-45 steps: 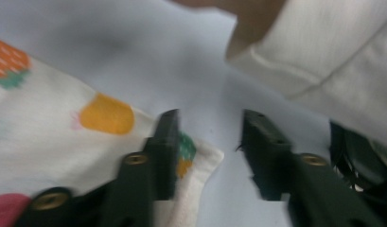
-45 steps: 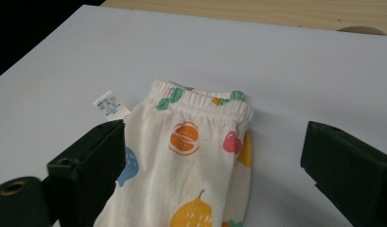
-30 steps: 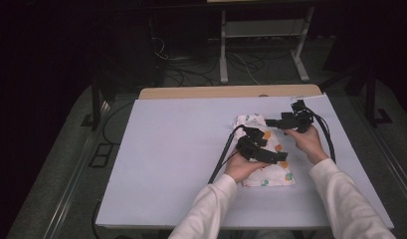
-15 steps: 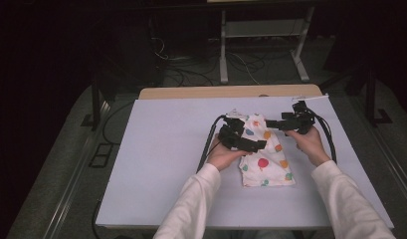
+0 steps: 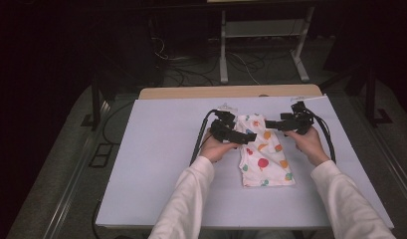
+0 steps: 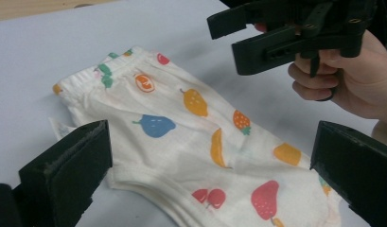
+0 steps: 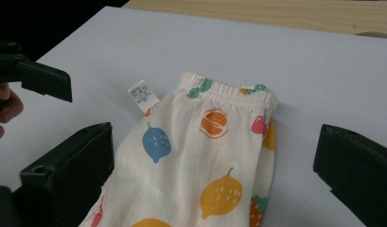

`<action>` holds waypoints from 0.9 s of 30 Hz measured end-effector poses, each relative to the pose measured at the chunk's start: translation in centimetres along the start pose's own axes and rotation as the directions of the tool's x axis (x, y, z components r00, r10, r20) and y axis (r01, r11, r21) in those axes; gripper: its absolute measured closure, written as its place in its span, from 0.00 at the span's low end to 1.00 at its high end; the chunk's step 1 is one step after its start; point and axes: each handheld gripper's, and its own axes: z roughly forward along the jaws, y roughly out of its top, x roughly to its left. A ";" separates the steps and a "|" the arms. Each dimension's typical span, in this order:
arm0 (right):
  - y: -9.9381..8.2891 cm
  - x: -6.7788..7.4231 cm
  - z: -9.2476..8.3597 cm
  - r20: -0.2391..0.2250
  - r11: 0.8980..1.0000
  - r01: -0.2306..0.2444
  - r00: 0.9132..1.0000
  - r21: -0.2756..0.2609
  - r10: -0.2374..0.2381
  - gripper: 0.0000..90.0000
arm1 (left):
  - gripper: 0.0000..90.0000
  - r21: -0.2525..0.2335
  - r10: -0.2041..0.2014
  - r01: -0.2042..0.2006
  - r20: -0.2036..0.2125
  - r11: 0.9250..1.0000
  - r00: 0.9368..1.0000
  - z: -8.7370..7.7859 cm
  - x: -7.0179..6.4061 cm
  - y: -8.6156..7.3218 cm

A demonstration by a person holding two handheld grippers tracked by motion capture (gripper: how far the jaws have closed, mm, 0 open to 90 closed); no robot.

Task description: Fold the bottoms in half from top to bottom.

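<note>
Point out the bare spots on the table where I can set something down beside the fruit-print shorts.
The white sheet is bare across its whole left half, from its left edge to the left gripper. A narrower bare strip runs along its near edge, below the folded shorts. It is crowded in the middle right: both hands flank the shorts, the right gripper at their waistband end.

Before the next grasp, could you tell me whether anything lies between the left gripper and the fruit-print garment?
Nothing visible does. The left gripper hangs open at the folded garment's left edge, with bare tabletop around it.
</note>
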 end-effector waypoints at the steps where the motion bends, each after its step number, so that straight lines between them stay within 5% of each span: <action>1: 0.0 0.0 0.0 -0.001 1.000 -0.004 1.000 0.001 0.004 0.00 | 0.00 0.005 0.000 0.000 -0.004 1.000 1.000 0.0 0.3 0.0; 27: 0.5 -1.3 0.0 0.005 0.999 -0.029 1.000 0.030 0.029 0.00 | 0.00 0.035 0.008 -0.007 -0.025 0.999 1.000 1.4 4.3 1.8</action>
